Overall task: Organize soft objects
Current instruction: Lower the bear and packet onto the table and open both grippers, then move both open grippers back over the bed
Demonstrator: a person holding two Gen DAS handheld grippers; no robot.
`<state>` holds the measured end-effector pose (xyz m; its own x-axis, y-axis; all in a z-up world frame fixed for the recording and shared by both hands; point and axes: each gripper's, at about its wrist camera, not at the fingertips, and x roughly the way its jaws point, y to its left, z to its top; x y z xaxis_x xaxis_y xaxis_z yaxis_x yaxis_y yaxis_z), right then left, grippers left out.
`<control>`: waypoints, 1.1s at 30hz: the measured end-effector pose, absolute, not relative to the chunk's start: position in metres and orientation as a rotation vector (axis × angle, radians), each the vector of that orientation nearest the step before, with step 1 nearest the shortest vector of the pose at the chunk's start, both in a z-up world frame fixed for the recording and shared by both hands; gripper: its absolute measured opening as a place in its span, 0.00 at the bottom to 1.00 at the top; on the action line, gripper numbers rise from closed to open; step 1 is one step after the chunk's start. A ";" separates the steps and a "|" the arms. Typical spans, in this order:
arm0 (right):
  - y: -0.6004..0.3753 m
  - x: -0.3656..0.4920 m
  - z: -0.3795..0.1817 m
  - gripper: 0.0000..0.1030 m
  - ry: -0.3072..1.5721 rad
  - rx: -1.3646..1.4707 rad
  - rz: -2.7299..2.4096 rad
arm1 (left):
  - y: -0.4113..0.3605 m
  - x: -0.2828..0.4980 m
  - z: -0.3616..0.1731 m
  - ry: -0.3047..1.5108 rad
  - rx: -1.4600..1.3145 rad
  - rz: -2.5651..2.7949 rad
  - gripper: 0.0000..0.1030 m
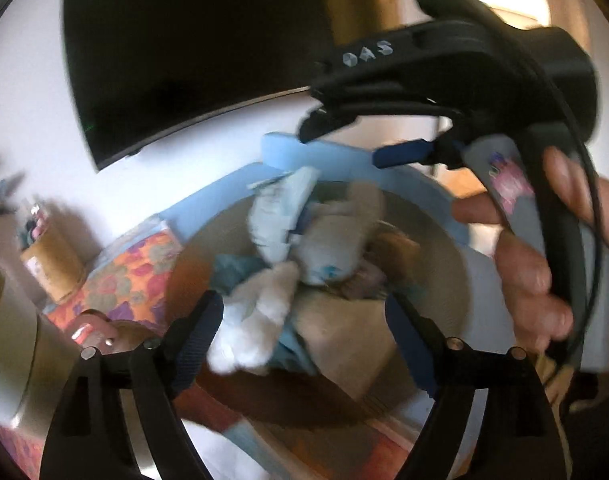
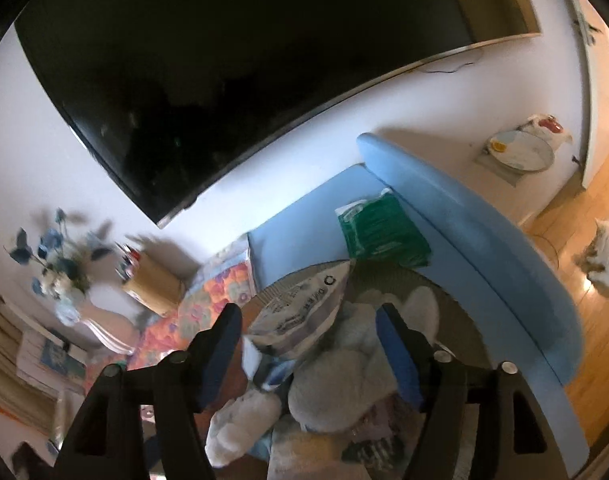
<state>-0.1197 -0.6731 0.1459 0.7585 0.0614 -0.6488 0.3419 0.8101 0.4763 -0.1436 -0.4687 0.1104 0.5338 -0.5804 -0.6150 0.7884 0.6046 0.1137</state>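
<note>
Over the basket: both claws hang above a round woven basket (image 2: 456,300) heaped with soft things
Left claw (image 1: 304,332): fingers apart, nothing pressed between them; a white plush toy (image 1: 256,320) lies just below the gap
Right claw (image 2: 308,344): fingers apart, empty; under it sit a grey plush toy (image 2: 336,384) and a crinkled printed bag (image 2: 304,312)
Right hand (image 1: 544,264): seen from the left camera, wrapped round the handle of the other claw at the far side of the basket
Heap in basket: pale blue cloth (image 1: 280,208), beige plush, more white plush (image 2: 240,428), all loosely piled and touching
Basket place: on a blue cushioned seat (image 2: 484,232), beside a flowered cushion (image 2: 220,280)
Green packet (image 2: 380,228): flat on the seat, just behind the basket
Wall: a dark television (image 2: 244,80) hangs above
Picture quality: left view blurred
</note>
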 end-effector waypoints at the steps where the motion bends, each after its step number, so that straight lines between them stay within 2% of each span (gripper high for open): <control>1: -0.674 -0.128 0.147 0.74 0.694 0.627 -0.169 | -0.467 -0.153 0.112 0.541 0.423 -0.851 0.80; 5: -0.657 -0.181 0.152 0.77 0.652 0.606 -0.187 | -0.429 -0.210 0.119 0.424 0.440 -0.864 0.80; 7: -0.641 -0.214 0.150 0.81 0.626 0.599 -0.203 | -0.405 -0.232 0.121 0.410 0.409 -0.902 0.84; 13: -0.586 -0.287 0.145 0.83 0.567 0.589 -0.119 | -0.340 -0.262 0.132 0.401 0.356 -0.889 0.84; 14: -0.572 -0.291 0.144 0.86 0.568 0.572 -0.070 | -0.328 -0.259 0.134 0.426 0.320 -0.884 0.84; 21: -0.460 -0.284 0.157 0.89 0.482 0.492 0.402 | -0.254 -0.240 0.142 0.426 0.214 -0.722 0.84; 24: -0.407 -0.275 0.171 0.94 0.479 0.381 0.448 | -0.214 -0.226 0.138 0.420 0.228 -0.614 0.84; 28: -0.331 -0.245 0.170 0.94 0.540 0.224 0.462 | -0.155 -0.184 0.128 0.459 0.243 -0.418 0.84; 33: -0.257 -0.170 0.134 0.94 0.679 0.206 0.470 | -0.084 -0.120 0.105 0.503 0.223 -0.212 0.84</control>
